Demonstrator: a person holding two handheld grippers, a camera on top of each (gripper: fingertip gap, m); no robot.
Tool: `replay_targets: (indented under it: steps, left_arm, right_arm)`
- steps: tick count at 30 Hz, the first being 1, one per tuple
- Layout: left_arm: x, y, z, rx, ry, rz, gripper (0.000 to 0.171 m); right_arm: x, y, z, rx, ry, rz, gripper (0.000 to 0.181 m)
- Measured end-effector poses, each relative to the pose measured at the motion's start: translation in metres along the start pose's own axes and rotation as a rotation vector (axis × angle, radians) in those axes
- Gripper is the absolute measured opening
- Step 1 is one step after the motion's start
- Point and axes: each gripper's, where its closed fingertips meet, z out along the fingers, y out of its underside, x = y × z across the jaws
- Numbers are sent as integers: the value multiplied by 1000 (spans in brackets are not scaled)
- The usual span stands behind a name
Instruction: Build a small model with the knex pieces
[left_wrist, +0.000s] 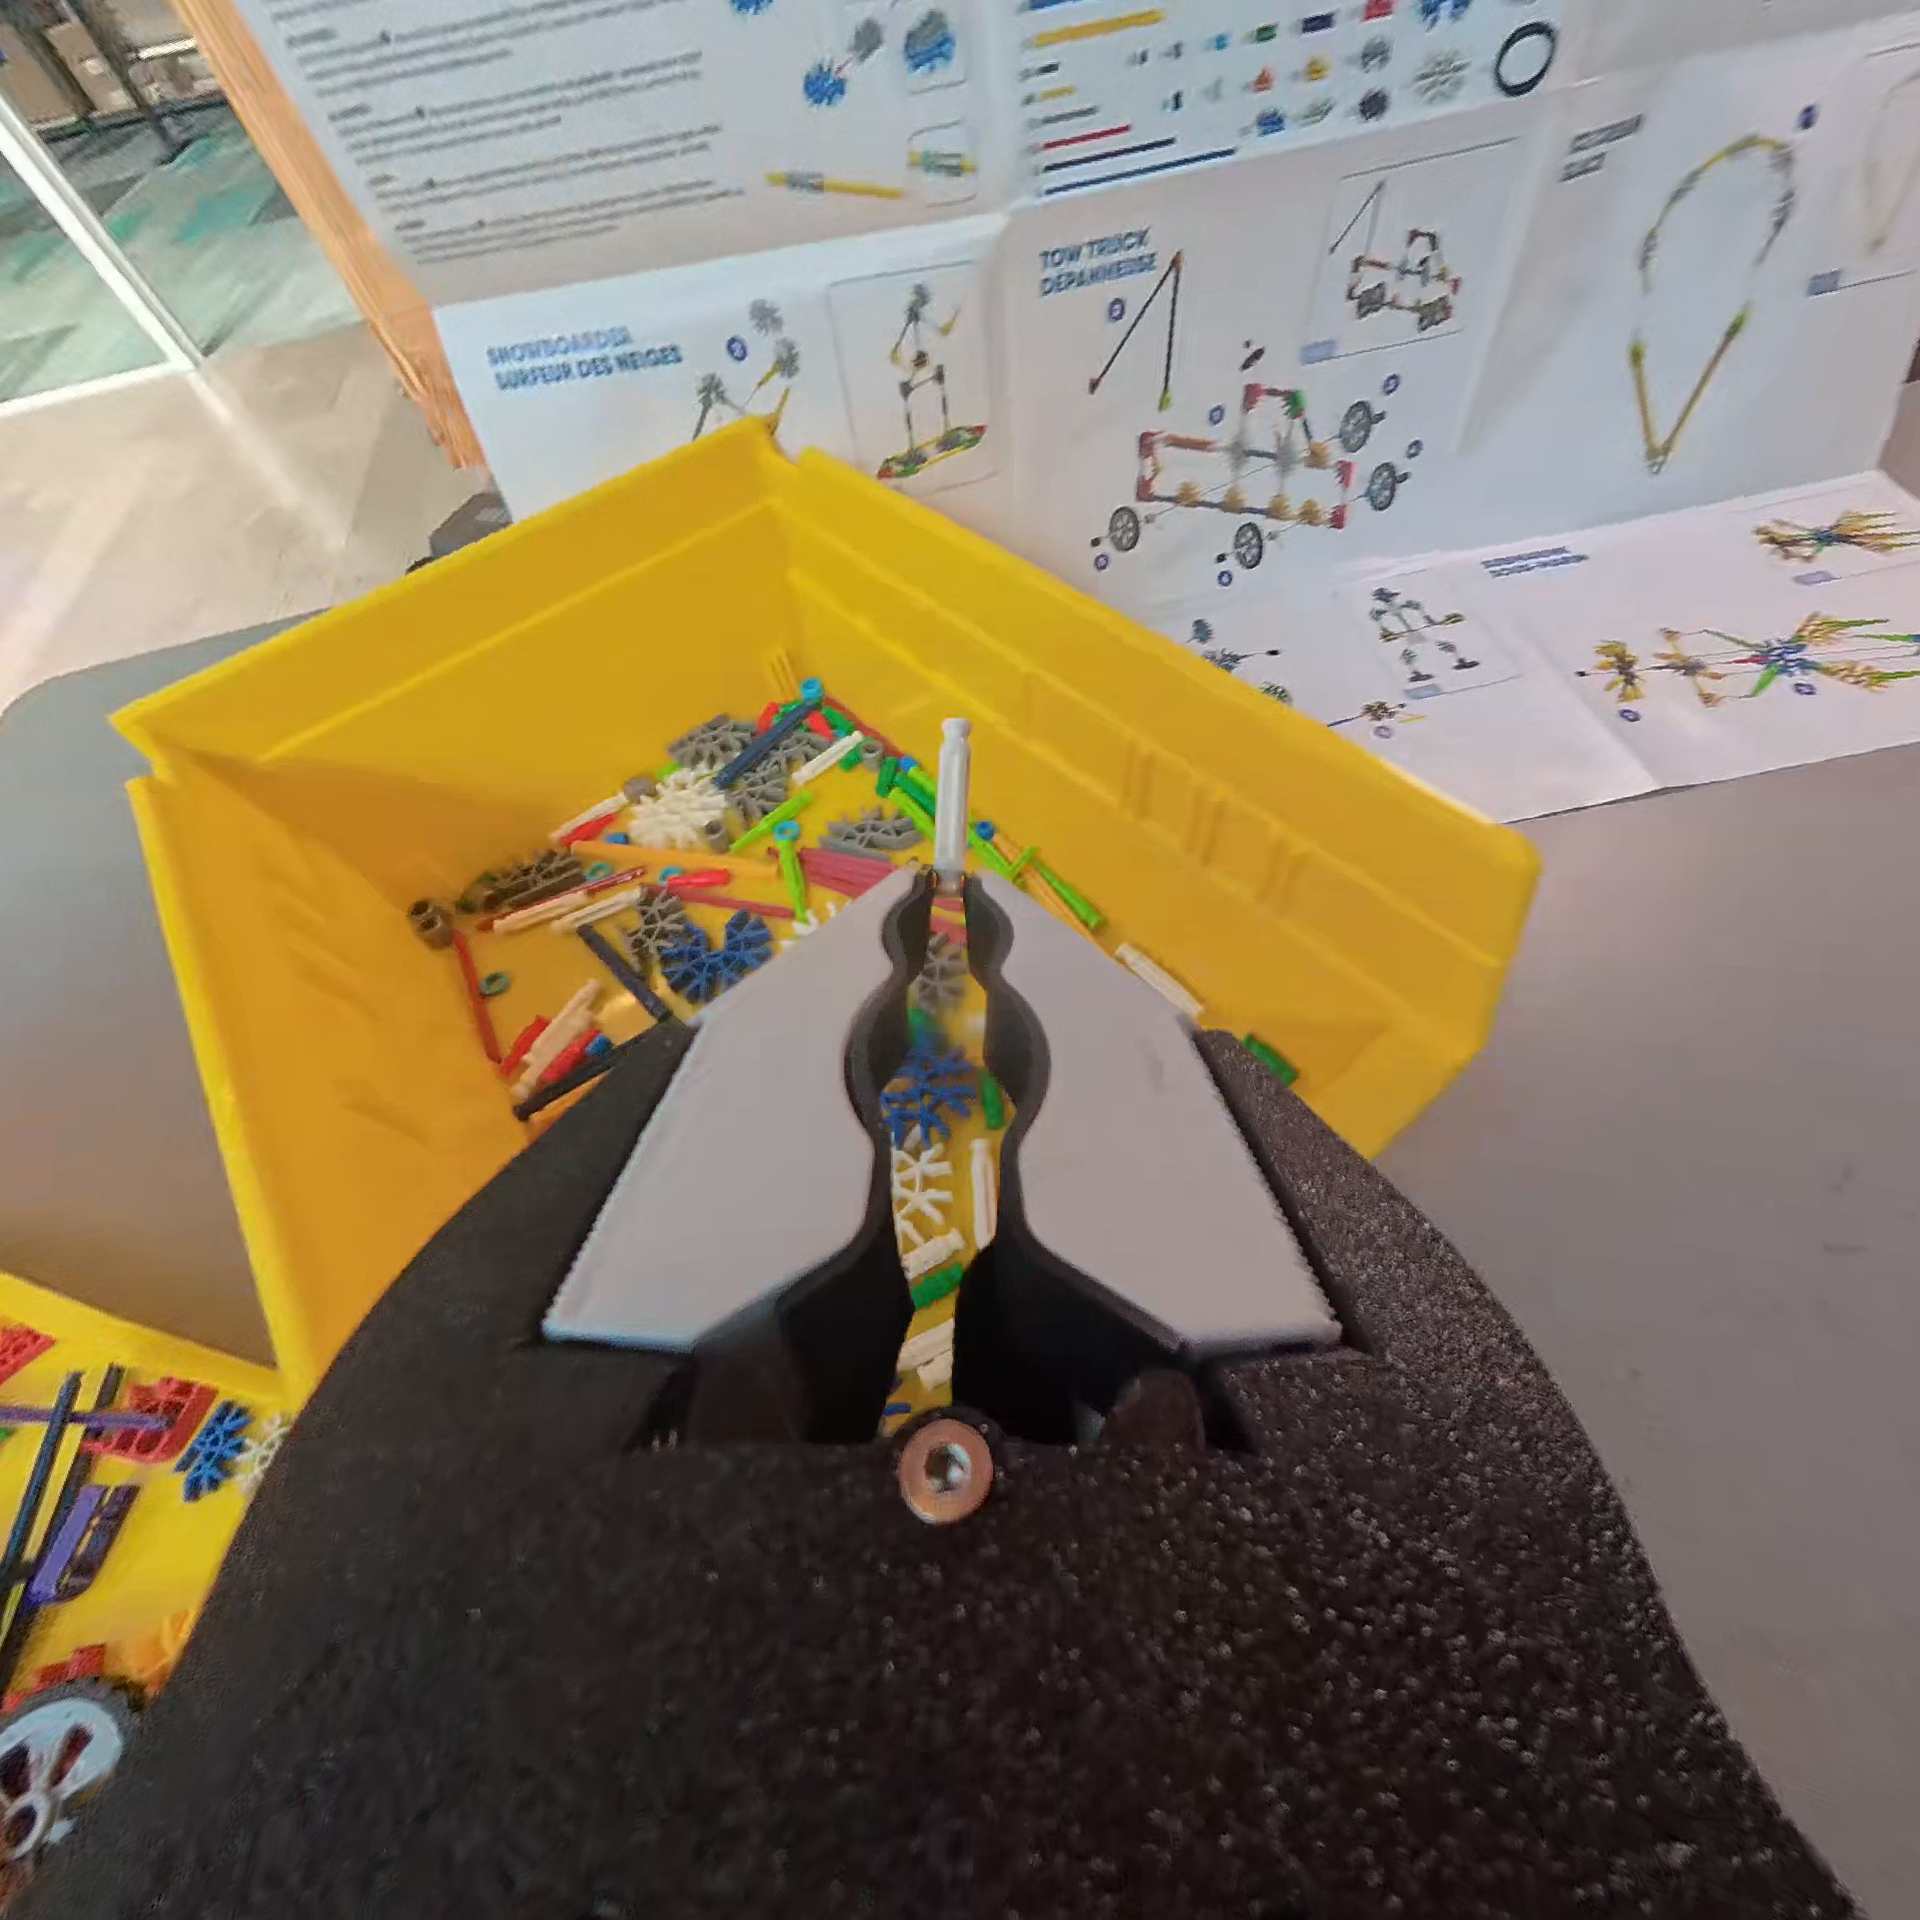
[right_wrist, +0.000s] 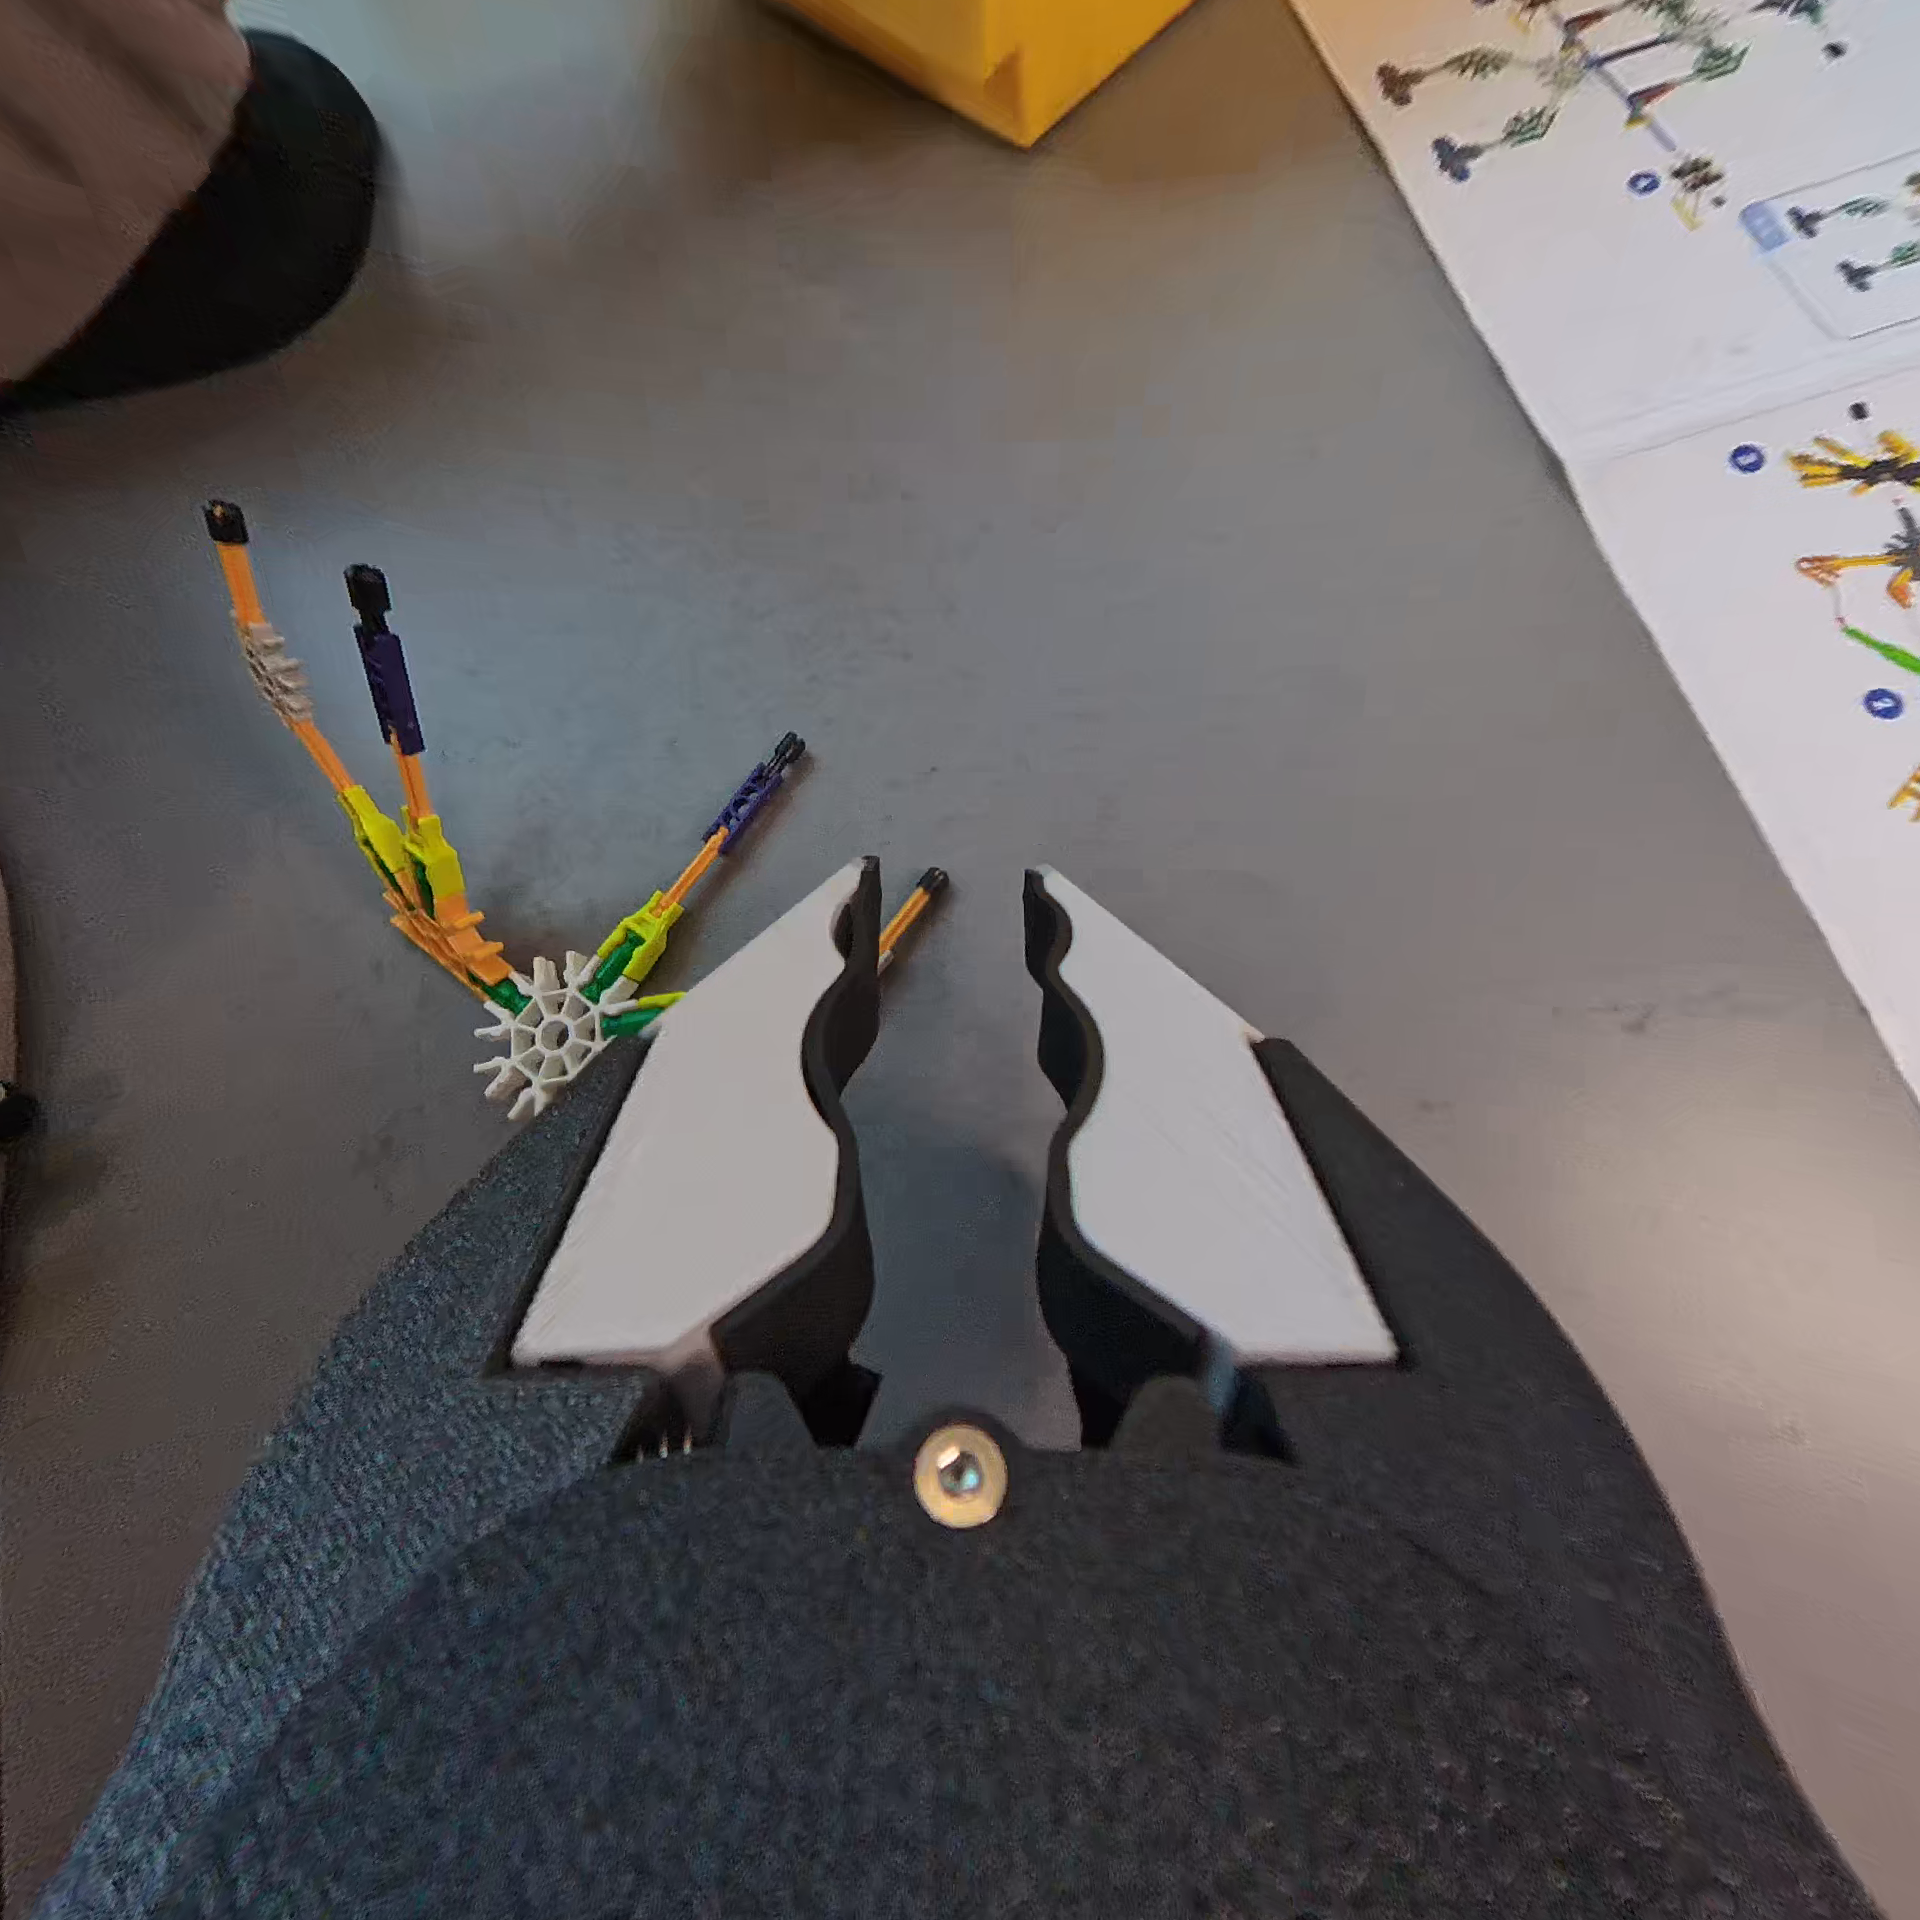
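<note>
My left gripper (left_wrist: 943, 879) is shut on a short white rod (left_wrist: 952, 790) that sticks up past its tips. It hangs over a yellow bin (left_wrist: 436, 727) holding several loose coloured rods and connectors (left_wrist: 707, 831). My right gripper (right_wrist: 945, 883) is open and empty, low over the grey table (right_wrist: 1143, 520). A small build lies left of it: a white snowflake connector (right_wrist: 545, 1034) with orange rods (right_wrist: 312, 748), yellow and green pieces and purple connectors (right_wrist: 387, 681) fanning out. One orange rod tip (right_wrist: 914, 914) shows just inside the left finger (right_wrist: 727, 1143).
A large instruction sheet stands behind the bin (left_wrist: 1247, 364) and lies along the table's right side (right_wrist: 1714, 312). A second yellow tray with parts and a wheel (left_wrist: 94, 1507) sits at lower left. A bin corner (right_wrist: 997, 62) and a person's sleeve (right_wrist: 125, 187) are at the top. The gap from one gripper's tips to the other's is roughly 35 centimeters.
</note>
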Motion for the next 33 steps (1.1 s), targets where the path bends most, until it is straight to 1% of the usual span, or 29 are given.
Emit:
replay_targets:
  steps: [2,5,8,10,11,13,14,16,17,19,20,22,26,28,30,33]
  left_arm:
    - [-8,4,2,-11,-23,-17,7]
    - [1,-2,1,22,-11,10,15]
    - [25,-11,0,64,40,75,15]
    - [53,-17,-3,106,134,120,15]
    - [71,-20,-5,125,210,129,15]
    - [114,-22,-15,149,418,108,15]
    - [138,-21,-23,144,550,81,15]
    - [182,-13,-42,89,825,19,19]
    - [199,-10,-51,64,932,-11,22]
    - [224,-3,-64,21,1078,-35,23]
    - [234,3,-67,-8,1112,-24,25]
    - [248,17,-66,-67,1129,13,26]
    - [271,40,-63,-172,1149,19,30]
    - [283,43,-68,-206,1205,-21,32]
    - [292,44,-72,-229,1246,-66,32]
    - [302,52,-72,-261,1247,-45,31]
  right_arm:
    - [-5,10,7,-67,1,-26,26]
    - [-11,15,12,-114,7,-44,26]
    - [-10,20,14,-162,57,-79,18]
    - [-9,20,14,-174,87,-96,15]
    - [-9,21,14,-177,90,-97,14]
    - [-7,20,14,-172,98,-97,12]
    - [-2,20,13,-169,121,-97,4]
    - [5,20,11,-164,150,-83,3]
    - [9,20,10,-160,160,-71,2]
    - [18,20,7,-152,202,-59,2]
    - [23,20,6,-148,226,-62,2]
    - [26,13,4,-102,230,-72,2]
    - [15,-22,-4,103,193,-139,2]
    - [9,-36,-11,175,210,-210,2]
    - [4,-45,-14,217,232,-279,2]
    - [-7,-56,-15,280,227,-325,2]
